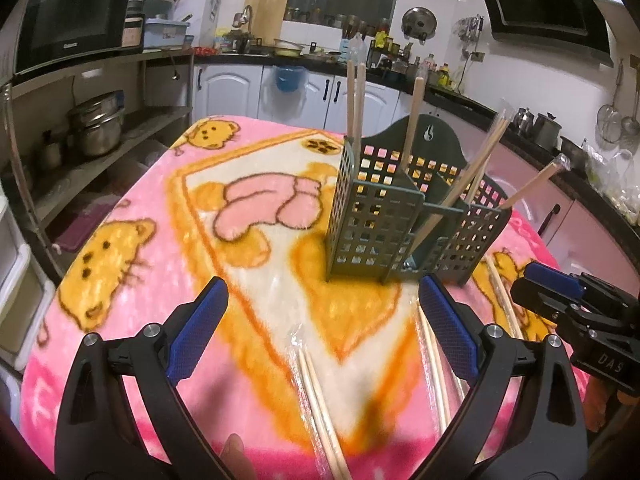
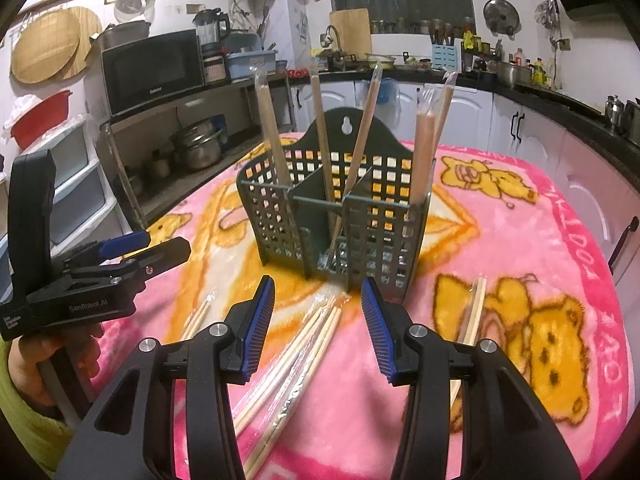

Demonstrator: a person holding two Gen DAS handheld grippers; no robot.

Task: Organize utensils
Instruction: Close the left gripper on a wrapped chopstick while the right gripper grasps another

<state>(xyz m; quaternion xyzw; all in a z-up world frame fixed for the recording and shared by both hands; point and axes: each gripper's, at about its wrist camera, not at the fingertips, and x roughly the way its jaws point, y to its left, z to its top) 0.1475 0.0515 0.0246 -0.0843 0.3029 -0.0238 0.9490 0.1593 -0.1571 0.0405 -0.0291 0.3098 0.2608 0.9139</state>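
Note:
A dark green perforated utensil holder (image 1: pixel 384 216) (image 2: pixel 340 216) stands on the pink blanket with several wrapped chopsticks (image 2: pixel 352 148) upright in its compartments. More wrapped chopsticks (image 1: pixel 320 400) (image 2: pixel 296 352) lie flat on the blanket in front of it. My left gripper (image 1: pixel 322 300) hangs open above them, short of the holder, with nothing between its fingers. My right gripper (image 2: pixel 318 300) is also open over the loose chopsticks and touches none. In the left wrist view, the right gripper (image 1: pixel 552 292) shows at the right edge. In the right wrist view, the left gripper (image 2: pixel 160 248) shows at the left.
Another pair of chopsticks (image 2: pixel 474 312) lies to the right of the holder, and one pair (image 2: pixel 200 316) to the left. The blanket-covered table (image 1: pixel 120 280) is ringed by kitchen counters, a shelf with pots (image 1: pixel 96 124) and a microwave (image 2: pixel 152 68).

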